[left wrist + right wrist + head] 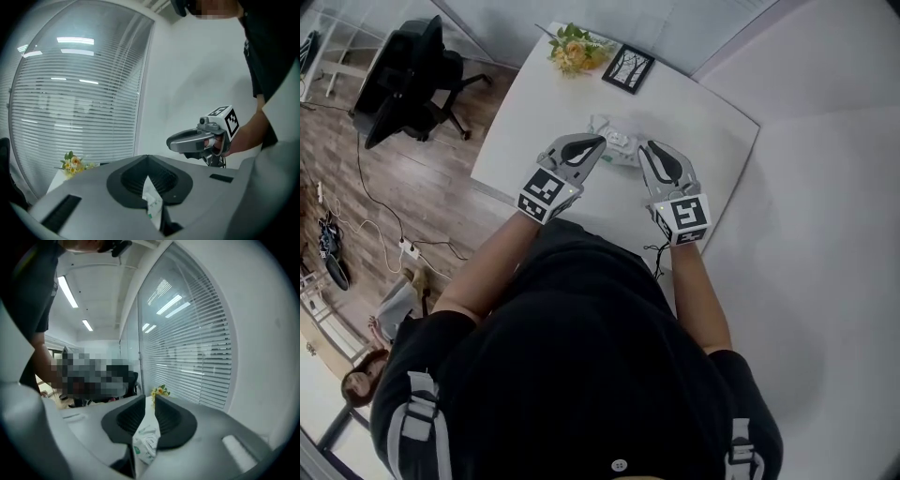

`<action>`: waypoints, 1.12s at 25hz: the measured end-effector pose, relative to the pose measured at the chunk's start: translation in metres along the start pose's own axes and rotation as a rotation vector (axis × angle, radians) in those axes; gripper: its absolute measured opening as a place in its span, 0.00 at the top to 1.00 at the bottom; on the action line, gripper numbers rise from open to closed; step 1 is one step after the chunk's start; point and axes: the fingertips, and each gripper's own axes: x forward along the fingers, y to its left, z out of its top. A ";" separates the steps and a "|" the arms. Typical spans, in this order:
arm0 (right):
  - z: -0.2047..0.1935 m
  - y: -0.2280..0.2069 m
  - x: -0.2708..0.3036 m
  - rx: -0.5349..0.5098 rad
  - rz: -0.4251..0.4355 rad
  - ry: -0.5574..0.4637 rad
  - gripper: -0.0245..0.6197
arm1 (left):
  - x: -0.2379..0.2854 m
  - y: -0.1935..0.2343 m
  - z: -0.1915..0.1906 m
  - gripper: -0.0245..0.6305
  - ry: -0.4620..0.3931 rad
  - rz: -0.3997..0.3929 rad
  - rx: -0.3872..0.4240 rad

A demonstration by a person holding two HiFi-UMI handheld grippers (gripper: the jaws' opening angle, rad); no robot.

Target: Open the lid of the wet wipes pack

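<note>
The left gripper [596,143] points in from 7 o'clock toward the wet wipes pack [617,139]. Its own view shows the jaws standing together on a fold of the pack's white, green-printed film, so it is clamped on the pack and on nothing else. The pack sits between the two gripper tips, over the far half of the white tabletop [534,131]. The flowers [572,47] are at about 11 o'clock from it and the picture frame [628,68] is at 12 o'clock. Both gripper views look out level at blinds and room, not down at the tabletop. From that I judge the pack is held up in the air, though the head view alone cannot settle it.

The pack should handle as a light, soft thing. Its thin film will crumple and slide under the pads, and the damp sheets inside will let the body sag and twist. The only stiff part is likely the plastic lid on its broad face. The lid's free lip is the place to take hold, while the other gripper pins the pack by an end seam. Which way the lid faces is too small to tell here.

The right gripper [647,150] points in from 5 o'clock. Its jaws stand nearly together, with a narrow slit at the tips and crumpled film of the pack pinched between the pads lower down. It too grips the pack.
</note>
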 end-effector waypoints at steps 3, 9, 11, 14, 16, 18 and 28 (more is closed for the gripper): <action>0.024 0.003 -0.012 0.012 0.000 -0.075 0.91 | -0.008 -0.007 0.029 0.95 -0.071 0.000 0.027; 0.061 0.013 -0.025 0.031 0.014 -0.162 0.95 | -0.021 -0.014 0.068 0.95 -0.156 0.009 0.057; 0.070 0.017 -0.028 0.008 0.019 -0.175 0.95 | -0.024 -0.016 0.076 0.95 -0.174 0.009 0.061; 0.079 0.024 -0.032 -0.052 0.030 -0.176 0.95 | -0.030 -0.017 0.085 0.95 -0.192 0.011 0.064; 0.085 0.027 -0.036 -0.071 0.033 -0.180 0.95 | -0.033 -0.019 0.088 0.95 -0.199 0.010 0.070; 0.089 0.027 -0.040 -0.078 0.034 -0.187 0.95 | -0.034 -0.020 0.093 0.95 -0.207 0.008 0.075; 0.097 0.023 -0.047 -0.088 0.031 -0.192 0.95 | -0.033 -0.024 0.105 0.95 -0.226 0.004 0.084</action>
